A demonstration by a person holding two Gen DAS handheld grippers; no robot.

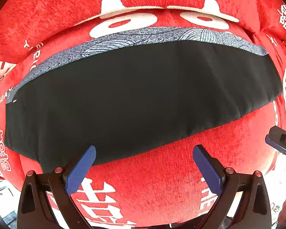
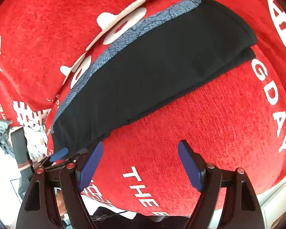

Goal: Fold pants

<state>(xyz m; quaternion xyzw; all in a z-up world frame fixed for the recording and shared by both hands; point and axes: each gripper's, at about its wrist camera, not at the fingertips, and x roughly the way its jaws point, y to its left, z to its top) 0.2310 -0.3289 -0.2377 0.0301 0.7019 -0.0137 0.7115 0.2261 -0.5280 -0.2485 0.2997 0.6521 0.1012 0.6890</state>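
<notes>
pants (image 1: pixel 139 95) folded on red cushion (image 1: pixel 158 171) | left gripper (image 1: pixel 144 157), right gripper (image 2: pixel 140 152) fingers apart, empty | likely finished; press near edge flat

I'm getting bright, even light in both wrist views, with soft shadow only under the folded black pants (image 1: pixel 143 99). The fisheye is bowing the red blanket (image 1: pixel 162 181) hard towards the rims, corners are going black, and white areas below the fingers are blowing out.
</notes>
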